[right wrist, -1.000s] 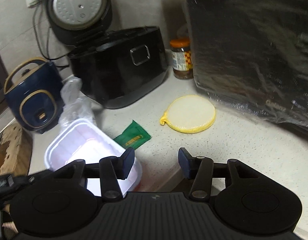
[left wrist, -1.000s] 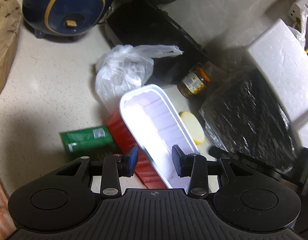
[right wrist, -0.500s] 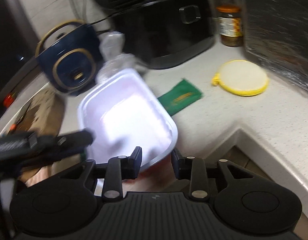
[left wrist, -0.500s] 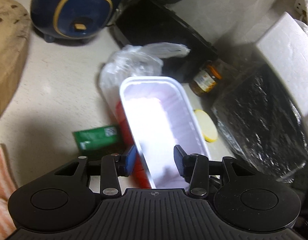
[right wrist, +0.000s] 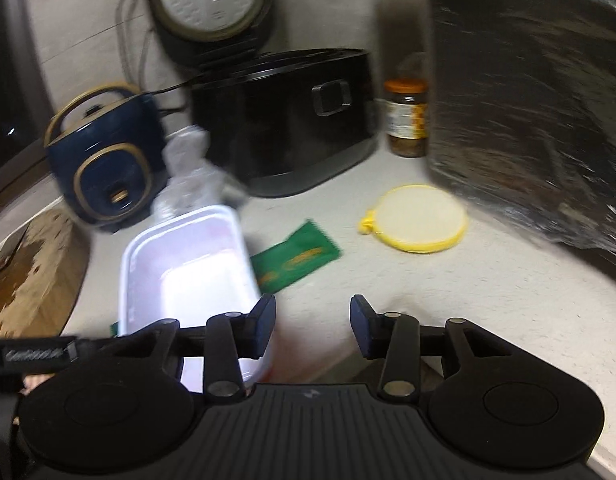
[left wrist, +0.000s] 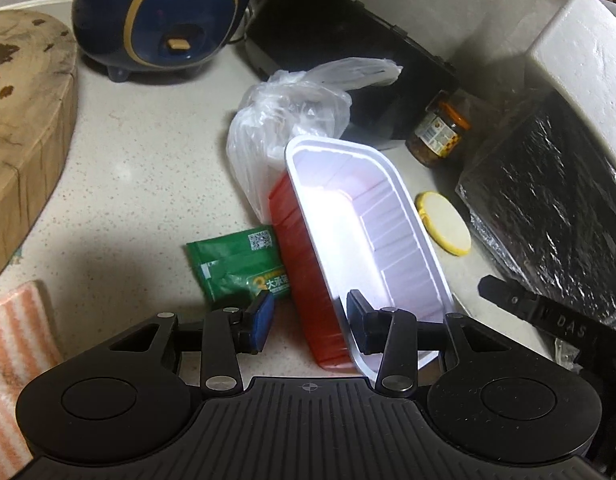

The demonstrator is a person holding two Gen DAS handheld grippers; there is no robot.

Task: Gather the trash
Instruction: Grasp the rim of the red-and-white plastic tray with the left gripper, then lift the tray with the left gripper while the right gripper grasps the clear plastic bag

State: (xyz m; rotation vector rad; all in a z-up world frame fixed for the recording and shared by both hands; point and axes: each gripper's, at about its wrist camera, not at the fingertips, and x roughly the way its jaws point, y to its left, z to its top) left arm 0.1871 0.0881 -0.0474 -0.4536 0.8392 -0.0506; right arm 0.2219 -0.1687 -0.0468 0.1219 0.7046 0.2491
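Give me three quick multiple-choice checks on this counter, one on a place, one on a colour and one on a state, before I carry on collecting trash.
1. Where does the green packet lie?
A) on the counter, beside the red wall of the tray
B) inside the tray
C) on top of the jar

2. What colour is the round flat disc on the counter?
A) blue
B) yellow
C) red

3. How does the jar stand?
A) upright, with its orange cap on
B) upright, with its cap off
C) lying on its side

Answers:
1 A: the packet lies flat on the speckled counter, next to the tray's red outer side.
2 B: both views show the disc yellow.
3 A: the jar stands upright with the orange cap on top.
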